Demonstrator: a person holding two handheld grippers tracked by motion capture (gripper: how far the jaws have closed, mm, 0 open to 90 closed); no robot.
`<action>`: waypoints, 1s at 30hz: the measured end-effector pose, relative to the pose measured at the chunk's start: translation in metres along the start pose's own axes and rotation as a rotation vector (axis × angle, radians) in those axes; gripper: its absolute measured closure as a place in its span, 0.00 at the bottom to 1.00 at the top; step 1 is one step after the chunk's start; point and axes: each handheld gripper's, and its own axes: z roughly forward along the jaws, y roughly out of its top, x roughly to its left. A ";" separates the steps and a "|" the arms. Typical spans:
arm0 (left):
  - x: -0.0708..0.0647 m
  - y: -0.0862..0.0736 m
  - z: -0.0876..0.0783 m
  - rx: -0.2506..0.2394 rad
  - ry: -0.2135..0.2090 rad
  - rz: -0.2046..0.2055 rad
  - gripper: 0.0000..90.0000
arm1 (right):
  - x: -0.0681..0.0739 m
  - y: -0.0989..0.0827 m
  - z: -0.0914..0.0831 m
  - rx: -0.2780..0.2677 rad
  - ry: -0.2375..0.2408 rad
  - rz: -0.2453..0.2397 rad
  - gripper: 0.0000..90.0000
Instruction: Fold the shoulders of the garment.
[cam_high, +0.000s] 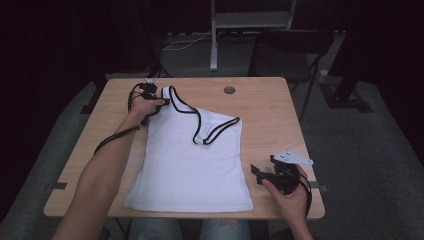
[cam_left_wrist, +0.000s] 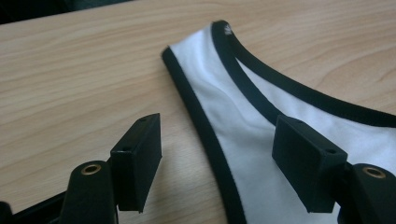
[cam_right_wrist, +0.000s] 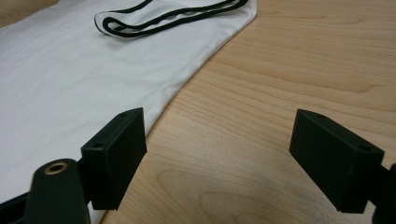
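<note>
A white tank top with black trim lies flat on the wooden table, hem toward me. My left gripper is at its far-left shoulder strap. In the left gripper view this gripper is open, and the strap's black-edged side runs between the jaws without either pad pressing on it. My right gripper rests low by the tank top's right side near the hem. The right gripper view has it open over bare wood, with the white fabric beside its left jaw.
A round grey cable port sits in the table's far middle. Behind the table stand a dark chair and a pale metal frame leg. Bare wood lies right of the tank top.
</note>
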 end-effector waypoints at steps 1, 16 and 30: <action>0.000 0.000 0.001 0.003 0.000 0.002 0.37 | 0.000 0.000 0.000 0.000 0.000 -0.002 0.20; -0.005 0.000 0.006 -0.013 -0.041 0.012 0.51 | 0.000 0.000 0.001 0.006 0.006 -0.006 0.20; -0.013 0.011 0.005 0.057 -0.112 0.014 0.95 | 0.000 0.000 0.000 0.007 0.013 -0.011 0.20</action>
